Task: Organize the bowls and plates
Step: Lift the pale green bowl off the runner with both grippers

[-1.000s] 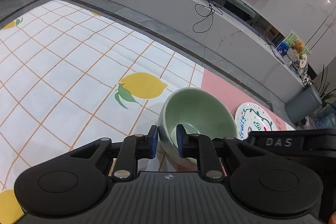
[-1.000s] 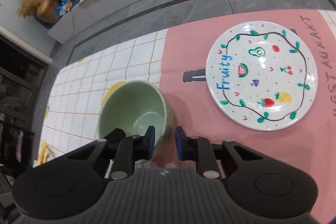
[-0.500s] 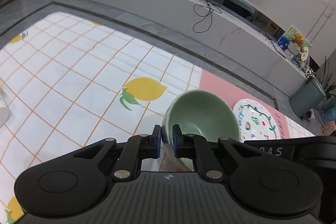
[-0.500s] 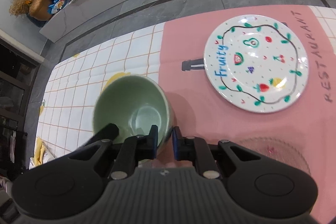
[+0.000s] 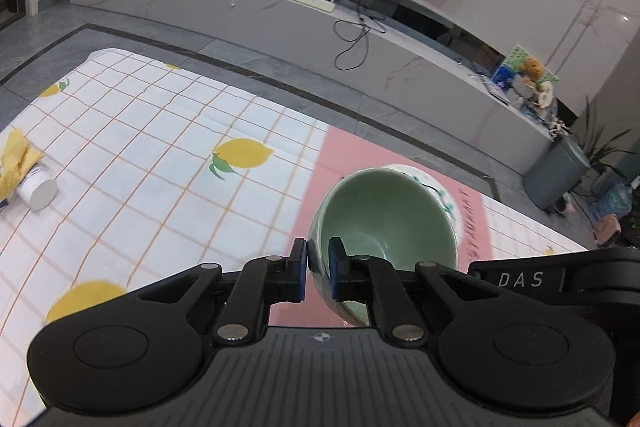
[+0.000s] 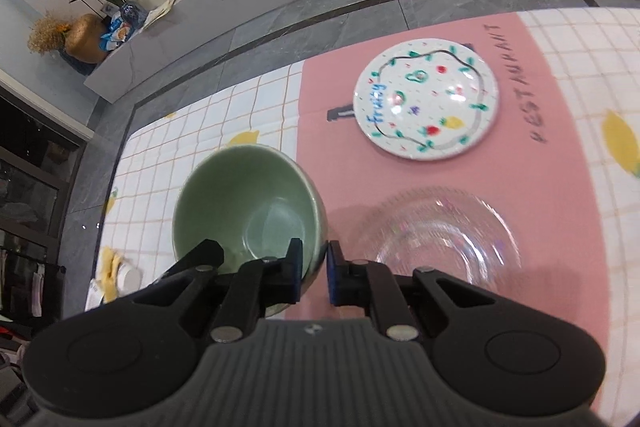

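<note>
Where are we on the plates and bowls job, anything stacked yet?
Nothing looks stacked yet. In hand: both the left hand-held gripper and the right hand-held gripper are shut on the green bowl's rim, and it seems lifted off the mat. Left: the fruit-pattern plate and the clear glass dish lie apart on the pink mat, each empty. Where the bowl goes is not evident.

Pale green bowl (image 5: 386,223) aloft, tilted; fruit-patterned plate (image 6: 427,105) flat on pink mat (image 6: 560,187).
</note>
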